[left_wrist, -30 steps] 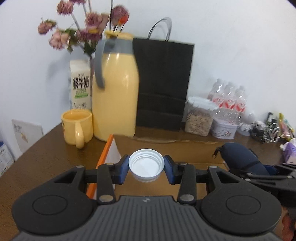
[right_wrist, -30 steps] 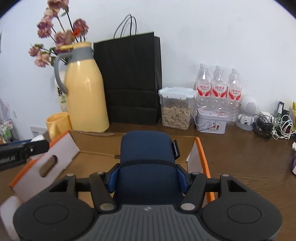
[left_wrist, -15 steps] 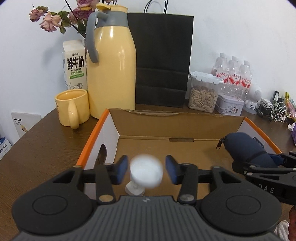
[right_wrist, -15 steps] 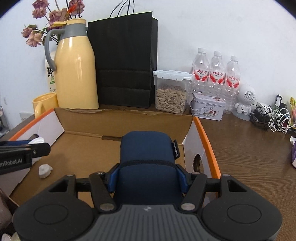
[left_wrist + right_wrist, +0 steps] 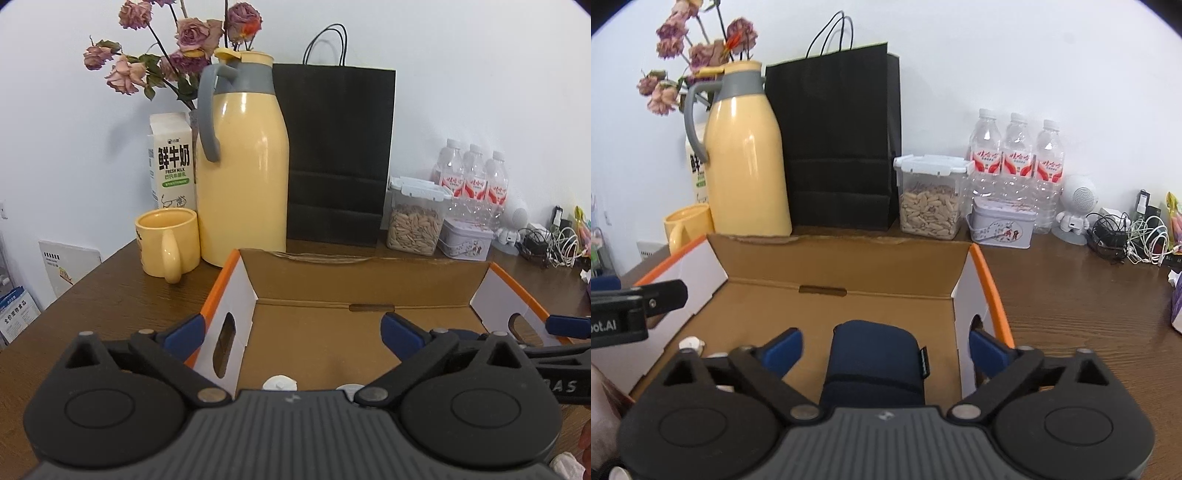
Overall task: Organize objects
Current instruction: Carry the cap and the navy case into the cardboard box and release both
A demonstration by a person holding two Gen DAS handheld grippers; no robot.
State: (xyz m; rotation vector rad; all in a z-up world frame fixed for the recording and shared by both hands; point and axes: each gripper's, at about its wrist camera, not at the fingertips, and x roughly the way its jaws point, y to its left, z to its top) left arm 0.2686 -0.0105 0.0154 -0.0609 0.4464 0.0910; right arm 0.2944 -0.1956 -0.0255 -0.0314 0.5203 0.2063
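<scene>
An open cardboard box [image 5: 229, 280] [image 5: 986, 269] with orange edges lies in front of both grippers. My left gripper [image 5: 291, 332] hangs over its left part, its jaws opening wide with nothing between them. Below it, on the box floor, lie a small white piece [image 5: 279, 383] and a white cap [image 5: 349, 388], both half hidden by the gripper body. The right gripper [image 5: 886, 349] is also opening; a navy pouch [image 5: 875, 358] lies on the box floor between its pads [image 5: 783, 349], touching neither. The left gripper's finger [image 5: 639, 302] shows at the left edge.
Behind the box stand a yellow thermos jug [image 5: 242, 173], a yellow mug [image 5: 166, 242], a milk carton [image 5: 171, 162], a black paper bag [image 5: 336, 155], a seed container [image 5: 931, 199], a tin [image 5: 1001, 227] and water bottles [image 5: 1015, 147]. Tangled cables [image 5: 1126, 236] lie at the right.
The left jaws opened and the white cap dropped into the box. The right jaws opened off the navy pouch, which now lies on the box floor.
</scene>
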